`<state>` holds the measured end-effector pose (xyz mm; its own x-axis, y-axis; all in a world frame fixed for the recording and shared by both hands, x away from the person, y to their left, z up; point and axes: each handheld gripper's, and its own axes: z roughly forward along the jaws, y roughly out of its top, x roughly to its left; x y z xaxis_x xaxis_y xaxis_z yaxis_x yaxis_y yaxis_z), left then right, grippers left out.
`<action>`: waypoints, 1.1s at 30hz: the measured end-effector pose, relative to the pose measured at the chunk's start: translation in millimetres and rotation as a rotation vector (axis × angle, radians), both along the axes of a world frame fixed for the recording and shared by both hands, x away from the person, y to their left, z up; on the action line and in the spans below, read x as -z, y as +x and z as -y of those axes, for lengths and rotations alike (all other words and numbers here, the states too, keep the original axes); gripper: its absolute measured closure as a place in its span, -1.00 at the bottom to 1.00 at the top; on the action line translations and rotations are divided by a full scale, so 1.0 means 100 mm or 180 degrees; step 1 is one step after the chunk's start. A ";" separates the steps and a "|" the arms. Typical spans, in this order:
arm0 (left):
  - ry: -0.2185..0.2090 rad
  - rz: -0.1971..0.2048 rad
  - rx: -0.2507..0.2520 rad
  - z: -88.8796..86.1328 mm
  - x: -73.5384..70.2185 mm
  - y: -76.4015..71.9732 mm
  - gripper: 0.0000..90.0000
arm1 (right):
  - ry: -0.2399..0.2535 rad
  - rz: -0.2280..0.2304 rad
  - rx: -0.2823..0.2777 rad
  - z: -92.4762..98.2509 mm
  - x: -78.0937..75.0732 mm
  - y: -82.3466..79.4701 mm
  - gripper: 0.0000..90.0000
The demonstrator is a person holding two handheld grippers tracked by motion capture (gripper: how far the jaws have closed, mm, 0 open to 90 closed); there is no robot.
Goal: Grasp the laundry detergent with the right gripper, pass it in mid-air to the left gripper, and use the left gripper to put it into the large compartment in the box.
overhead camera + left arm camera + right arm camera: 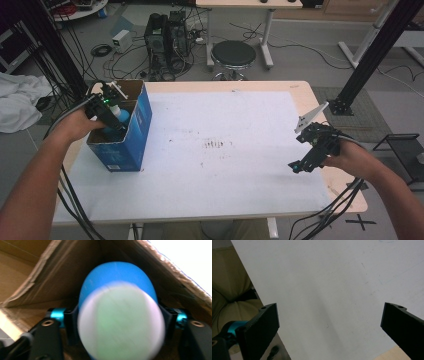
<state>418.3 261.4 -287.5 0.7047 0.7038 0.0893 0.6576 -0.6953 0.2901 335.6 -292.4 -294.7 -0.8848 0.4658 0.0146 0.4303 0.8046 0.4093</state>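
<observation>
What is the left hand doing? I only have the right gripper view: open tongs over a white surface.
Observer: The left tongs are down inside a blue cardboard box at the table's left edge.
Operator: Holding anything?
Observer: A blue bottle with a white cap sits between them, and the pads appear to touch both its sides.
Operator: Where on the table is my right hand?
Observer: The right tongs hover near the right edge of the table, far from the box.
</observation>
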 end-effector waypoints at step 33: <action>-0.0298 0.0464 -0.0020 -0.14 -0.70 -0.31 -0.33 | 0.0033 0.0076 0.0026 0.04 -0.12 -0.10 -0.98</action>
